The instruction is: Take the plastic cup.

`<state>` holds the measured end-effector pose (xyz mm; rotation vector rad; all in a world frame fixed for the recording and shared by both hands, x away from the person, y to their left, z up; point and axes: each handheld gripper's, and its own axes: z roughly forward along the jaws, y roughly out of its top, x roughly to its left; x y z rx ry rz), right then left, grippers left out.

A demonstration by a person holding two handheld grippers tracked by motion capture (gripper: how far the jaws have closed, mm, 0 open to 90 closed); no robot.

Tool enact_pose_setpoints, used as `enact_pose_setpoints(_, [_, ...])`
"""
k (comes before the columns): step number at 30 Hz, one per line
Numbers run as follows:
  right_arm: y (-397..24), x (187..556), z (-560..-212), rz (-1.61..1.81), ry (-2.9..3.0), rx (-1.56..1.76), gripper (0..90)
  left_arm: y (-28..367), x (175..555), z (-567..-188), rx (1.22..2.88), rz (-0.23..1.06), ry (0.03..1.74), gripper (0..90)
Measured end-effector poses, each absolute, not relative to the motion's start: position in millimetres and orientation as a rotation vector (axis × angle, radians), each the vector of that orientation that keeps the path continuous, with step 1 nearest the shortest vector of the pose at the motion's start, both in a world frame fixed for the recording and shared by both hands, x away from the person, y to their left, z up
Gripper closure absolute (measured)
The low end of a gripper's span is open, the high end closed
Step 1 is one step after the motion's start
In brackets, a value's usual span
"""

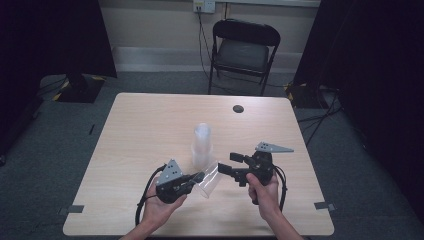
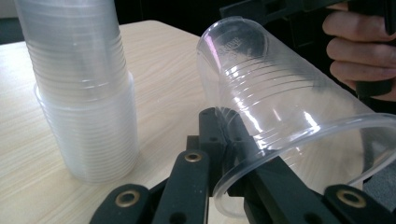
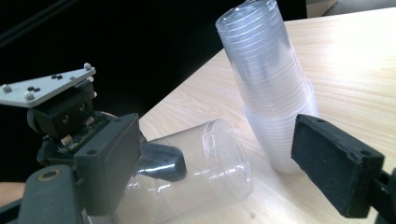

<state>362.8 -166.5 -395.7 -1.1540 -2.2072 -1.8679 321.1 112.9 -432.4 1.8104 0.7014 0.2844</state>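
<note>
Left tongs [image 1: 199, 177] clamped on the clear cup's [image 1: 210, 181] rim.
Cup tilted on its side above the surface [image 1: 150, 130], just beside the cup stack [image 1: 202, 145]; right tongs [image 1: 226, 164] wide open, empty.

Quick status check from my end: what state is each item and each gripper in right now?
Single clear cup: on its side, rim pinched by the left gripper, base toward the right gripper.
Cup stack: upright on the table, nested, mouths down, untouched.
Left gripper: shut on the cup's rim.
Right gripper: open, jaws on either side of the cup's base, not pressing.
Folding chair: unfolded, unoccupied, beyond the table.
</note>
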Motion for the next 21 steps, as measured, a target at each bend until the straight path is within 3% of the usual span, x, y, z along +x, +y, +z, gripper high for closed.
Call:
enact_pose_setpoints(16, [-166.0,351.0,-391.3,-1.836,-2.412,-1.093,17.9,113.3,323.2,-431.9,1.947,0.227,0.725,90.0])
enact_pose_setpoints(21, [-164.1,347.2,-396.6,-1.793,-2.464,-1.059,18.6,112.6,326.8,-434.1,1.974,0.130,0.748,90.0])
